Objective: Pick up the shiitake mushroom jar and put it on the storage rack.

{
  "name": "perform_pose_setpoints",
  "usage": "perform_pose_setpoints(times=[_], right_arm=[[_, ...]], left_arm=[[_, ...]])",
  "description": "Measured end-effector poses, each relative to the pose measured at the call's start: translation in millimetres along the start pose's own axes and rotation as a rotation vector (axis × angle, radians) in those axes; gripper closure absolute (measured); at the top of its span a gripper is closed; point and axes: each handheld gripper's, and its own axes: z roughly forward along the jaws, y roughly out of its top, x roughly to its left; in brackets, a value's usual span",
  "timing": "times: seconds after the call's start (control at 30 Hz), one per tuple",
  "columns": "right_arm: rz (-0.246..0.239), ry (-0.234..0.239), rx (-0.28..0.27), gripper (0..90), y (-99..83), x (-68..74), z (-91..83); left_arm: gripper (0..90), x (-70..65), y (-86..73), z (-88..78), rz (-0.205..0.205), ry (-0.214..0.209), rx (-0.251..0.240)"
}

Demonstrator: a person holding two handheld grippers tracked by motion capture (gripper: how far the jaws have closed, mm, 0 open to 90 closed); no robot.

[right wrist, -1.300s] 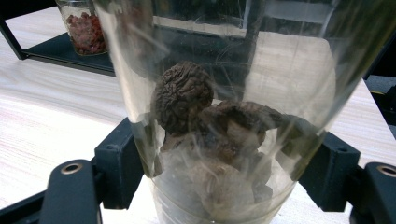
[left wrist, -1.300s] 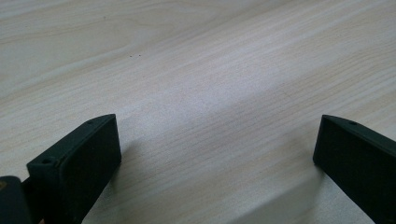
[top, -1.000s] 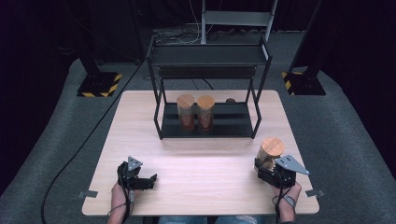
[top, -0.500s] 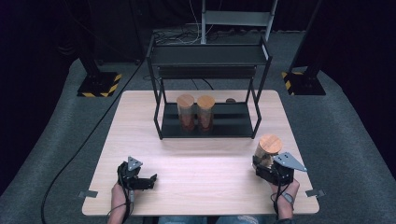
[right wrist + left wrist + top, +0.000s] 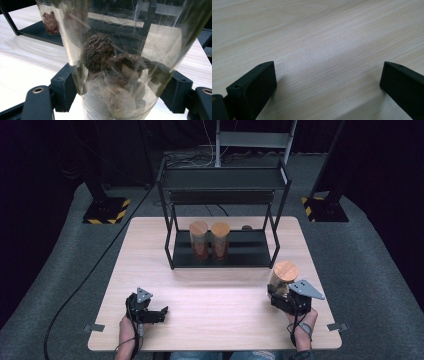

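A clear glass jar (image 5: 284, 275) with a round wooden lid stands upright near the table's right front, holding dried mushrooms (image 5: 110, 57). My right gripper (image 5: 278, 291) is shut on its lower body, one black jaw pressing on each side of the glass (image 5: 117, 95). At the left front, my left gripper (image 5: 161, 314) lies low over the bare wooden table (image 5: 327, 37). Its jaws are spread wide and open with nothing between them (image 5: 327, 82). Two more lidded jars (image 5: 198, 240) (image 5: 220, 240) stand side by side on the lower shelf of the black metal rack (image 5: 223, 179).
The rack stands at the middle back of the table (image 5: 215, 300), with its upper shelf bare and room to the right of the two jars on its lower shelf. A jar of red pieces (image 5: 50, 20) is on that shelf. Black stands and cables lie on the floor beyond.
My right gripper and the mushroom jar have edged slightly left and toward the rack. The left gripper has stayed put.
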Motion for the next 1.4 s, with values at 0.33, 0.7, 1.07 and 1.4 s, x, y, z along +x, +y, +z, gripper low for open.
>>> perform_pose_setpoints(times=[0.33,0.7,1.07,1.4], right_arm=[[-0.014,0.013,0.000,24.7,5.9,3.0,6.4],[-0.006,0.026,-0.008,24.7,10.2,5.2,13.4],[-0.012,0.036,-0.011,24.7,15.4,7.6,18.8],[-0.017,0.042,-0.009,24.7,18.7,8.6,22.8]], left_arm=[[0.2,0.0,0.0,0.0,0.000,0.000,0.000],[0.2,-0.1,0.0,0.0,-0.001,0.000,0.000],[0.2,-0.1,0.0,0.0,0.000,0.000,0.000],[0.2,0.0,0.0,0.0,0.000,0.000,0.000]])
